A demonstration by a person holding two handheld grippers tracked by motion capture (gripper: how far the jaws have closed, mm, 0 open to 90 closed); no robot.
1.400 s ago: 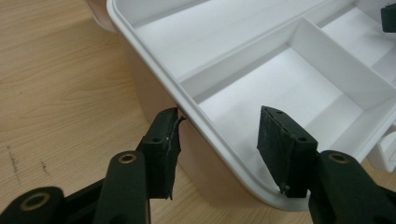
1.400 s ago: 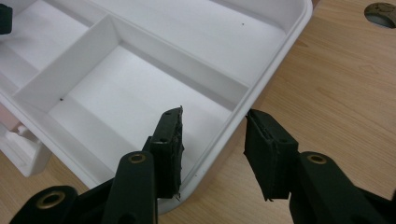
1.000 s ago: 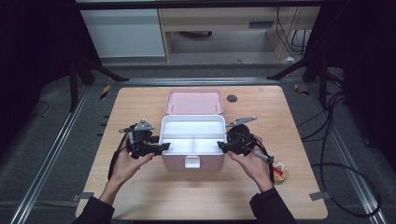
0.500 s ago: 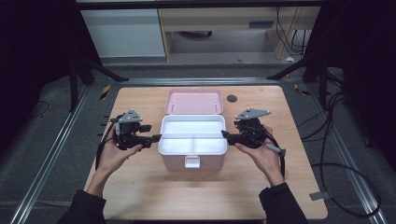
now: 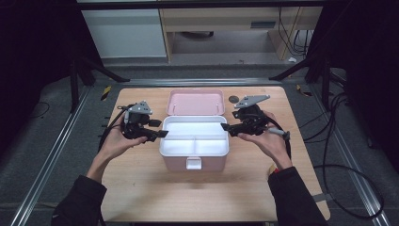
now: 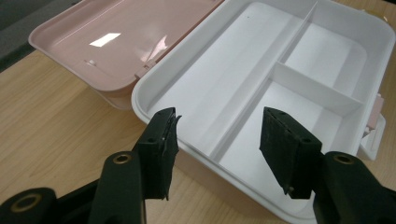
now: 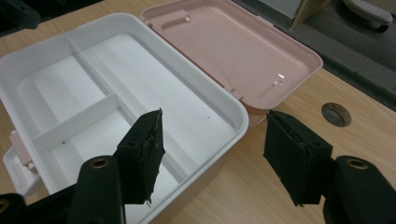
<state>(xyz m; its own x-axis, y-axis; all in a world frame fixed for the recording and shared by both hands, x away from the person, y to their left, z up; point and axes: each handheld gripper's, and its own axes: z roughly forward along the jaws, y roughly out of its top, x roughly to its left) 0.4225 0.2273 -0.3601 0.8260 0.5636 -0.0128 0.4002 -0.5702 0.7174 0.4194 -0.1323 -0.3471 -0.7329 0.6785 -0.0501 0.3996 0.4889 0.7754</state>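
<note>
1. Nearest the person, a broad strip of the pale wooden table (image 5: 188, 197) lies bare between the front edge and the box.
2. One pink plastic box with a white three-compartment tray (image 5: 194, 141) sits mid-table, its long axis running left to right and its white latch (image 5: 193, 163) facing the person.
3. Two grippers flank it. The left gripper (image 5: 162, 133) hovers at the tray's left rim, its jaws apart with the rim below and nothing between them; they have just been closing a little.
4. The right gripper (image 5: 225, 126) hovers at the right rim, its jaws apart and holding nothing, having just been opening.
5. Behind, one pink hinged lid (image 5: 195, 102) lies folded back flat, inside up.
6. One round dark hole (image 5: 233, 99) sits just right of the lid, near the far edge.
</note>
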